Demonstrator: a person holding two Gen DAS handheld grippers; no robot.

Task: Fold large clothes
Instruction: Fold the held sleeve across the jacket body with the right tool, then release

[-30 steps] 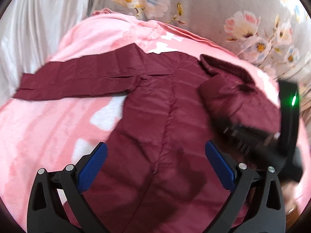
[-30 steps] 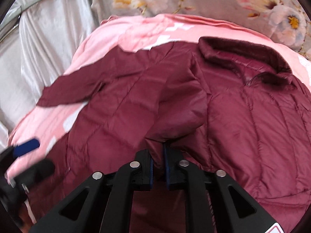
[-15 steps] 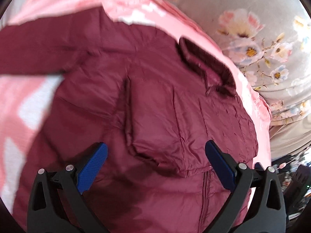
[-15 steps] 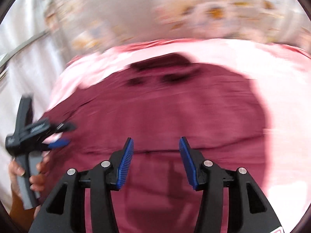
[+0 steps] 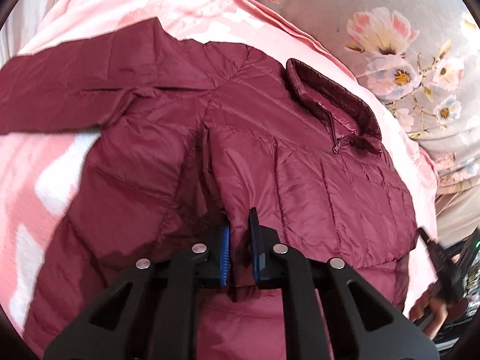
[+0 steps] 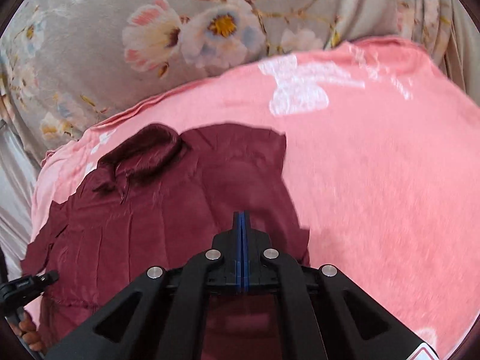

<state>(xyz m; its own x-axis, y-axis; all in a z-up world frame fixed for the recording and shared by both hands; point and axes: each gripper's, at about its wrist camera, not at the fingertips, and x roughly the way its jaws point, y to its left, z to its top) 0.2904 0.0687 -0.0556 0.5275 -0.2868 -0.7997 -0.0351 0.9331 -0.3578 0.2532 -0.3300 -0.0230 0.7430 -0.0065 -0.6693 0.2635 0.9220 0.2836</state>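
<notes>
A maroon quilted jacket (image 5: 315, 186) lies front up on a pink blanket (image 5: 45, 186), its collar (image 5: 330, 96) at the far side. One sleeve (image 5: 75, 90) stretches out to the left. The other sleeve is folded across the chest. My left gripper (image 5: 240, 225) is closing, and its blue pads pinch the end of that folded sleeve. My right gripper (image 6: 241, 214) is shut with nothing between its pads, hovering over the jacket (image 6: 135, 225) near its right edge. It also shows blurred in a hand as the right gripper (image 5: 444, 267) at the picture's right edge.
A grey floral sheet (image 6: 180, 30) rises behind the blanket (image 6: 375, 180), which spreads bare to the jacket's right. White cloth (image 6: 12, 210) hangs at the left. The left gripper (image 6: 27, 285) and a hand show at the lower left.
My left gripper's wide jaws came down and closed on the folded sleeve's end. My right gripper let go of that sleeve, opened, shut again and swung away to the jacket's right side.
</notes>
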